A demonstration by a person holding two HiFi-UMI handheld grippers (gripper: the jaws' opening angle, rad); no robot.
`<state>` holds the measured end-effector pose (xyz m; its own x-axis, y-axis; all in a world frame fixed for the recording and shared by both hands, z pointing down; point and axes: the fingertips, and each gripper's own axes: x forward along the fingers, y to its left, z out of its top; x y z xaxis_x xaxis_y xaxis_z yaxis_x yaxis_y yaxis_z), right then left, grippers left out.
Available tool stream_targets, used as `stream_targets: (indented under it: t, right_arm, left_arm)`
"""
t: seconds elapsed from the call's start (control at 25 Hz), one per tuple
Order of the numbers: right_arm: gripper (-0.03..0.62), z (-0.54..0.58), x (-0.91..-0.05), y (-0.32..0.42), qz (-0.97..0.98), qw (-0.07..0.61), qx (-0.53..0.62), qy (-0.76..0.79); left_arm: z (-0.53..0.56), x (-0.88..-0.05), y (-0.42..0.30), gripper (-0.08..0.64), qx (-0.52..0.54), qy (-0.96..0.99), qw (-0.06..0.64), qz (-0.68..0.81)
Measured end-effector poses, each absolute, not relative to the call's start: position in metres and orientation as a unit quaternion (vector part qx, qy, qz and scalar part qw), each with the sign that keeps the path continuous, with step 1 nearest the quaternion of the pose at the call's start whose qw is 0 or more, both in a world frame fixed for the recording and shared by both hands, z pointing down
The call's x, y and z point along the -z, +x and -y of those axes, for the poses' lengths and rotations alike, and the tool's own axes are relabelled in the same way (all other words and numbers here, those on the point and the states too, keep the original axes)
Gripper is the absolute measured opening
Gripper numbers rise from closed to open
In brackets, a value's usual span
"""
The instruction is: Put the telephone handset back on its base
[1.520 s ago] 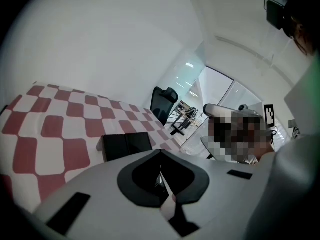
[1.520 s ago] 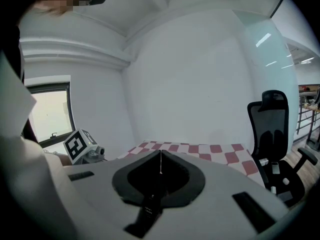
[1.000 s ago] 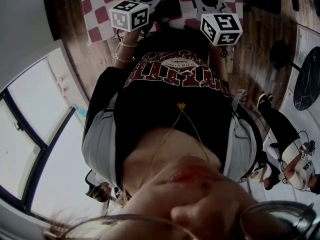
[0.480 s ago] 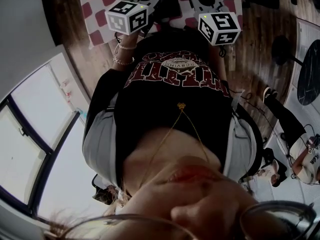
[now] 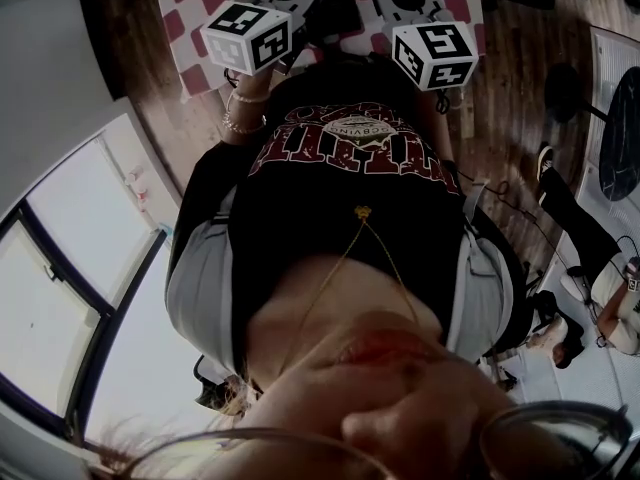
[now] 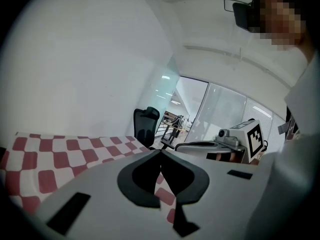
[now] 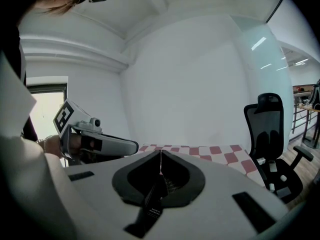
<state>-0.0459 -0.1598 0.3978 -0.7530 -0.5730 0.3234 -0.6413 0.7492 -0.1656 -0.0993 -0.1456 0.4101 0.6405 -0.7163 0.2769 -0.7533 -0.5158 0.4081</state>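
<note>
The person is holding both tools side by side over the edge of the desk (image 5: pixel 190 73) nearest their body, above the red-and-white checkered cloth (image 5: pixel 195 23) that is covering it. The left gripper (image 6: pixel 160 151) is staying clenched, its two dark tips meeting in a thin line with nothing pinched between them, and squares of the cloth are showing through the hollow behind the tips. The right gripper (image 7: pixel 160 152) is likewise pressing its jaws together on nothing. A narrow dark strip with small print (image 7: pixel 152 209) is lying in the hollow behind its tips, and what it is cannot be told. In the head view the marker cubes, the left one (image 5: pixel 247 36) and the right one (image 5: pixel 434 55), are sitting just in front of the person's black shirt with red lettering (image 5: pixel 350 148), and bracelets (image 5: pixel 243 110) are circling the left wrist. A black office chair (image 7: pixel 270 134) is standing beyond the far right corner of the desk, on the wooden floor (image 5: pixel 510 88). Another person (image 5: pixel 615 313) is sitting at the right margin of the head view. The telephone handset and its base are showing in none of the views, so their place cannot be told.
</note>
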Motion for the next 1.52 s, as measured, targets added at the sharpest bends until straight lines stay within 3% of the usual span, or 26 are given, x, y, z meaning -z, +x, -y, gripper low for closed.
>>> stream_targets:
  t: [0.64,1.52]
  right_arm:
    - [0.02,0.148,-0.394,-0.06,0.927,0.129,-0.129,0.328]
    - [0.02,0.135,-0.396,-0.072,0.926,0.144,-0.124,0.327]
  left_arm:
    - [0.138,-0.391,-0.114,0.009,-0.055,0.879,0.204,0.427]
    - [0.125,-0.393,-0.121,0.009,-0.063,0.883,0.201,0.42]
